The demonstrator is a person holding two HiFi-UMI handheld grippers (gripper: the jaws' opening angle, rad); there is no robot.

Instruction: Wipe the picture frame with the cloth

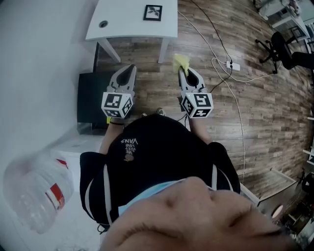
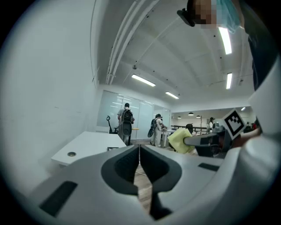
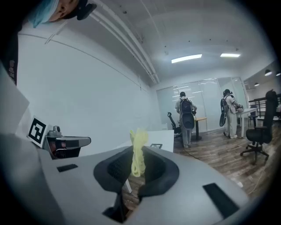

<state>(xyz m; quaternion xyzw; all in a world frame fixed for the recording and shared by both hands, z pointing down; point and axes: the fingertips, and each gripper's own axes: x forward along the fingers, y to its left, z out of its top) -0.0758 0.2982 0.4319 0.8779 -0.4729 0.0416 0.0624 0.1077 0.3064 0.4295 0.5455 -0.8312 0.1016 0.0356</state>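
The right gripper (image 3: pixel 136 151) pinches a crumpled yellow cloth (image 3: pixel 139 137) between its jaws, above the brown wooden floor (image 1: pixel 206 59). The left gripper (image 2: pixel 139 151) has its jaws pressed together, nothing between them. The small black picture frame (image 1: pixel 152 12) sits on the white table (image 1: pixel 122 24), well apart from the 2 grippers

You wore a black top (image 1: pixel 162 152) with white stripes down both sleeves, small white lettering (image 1: pixel 130 145) on the chest, and a light blue mask (image 1: pixel 147 195). Your left gripper (image 1: pixel 131 68) and right gripper (image 1: pixel 182 72) were pale grey, each bearing a cube (image 1: pixel 117 105) of black-and-white square markers.
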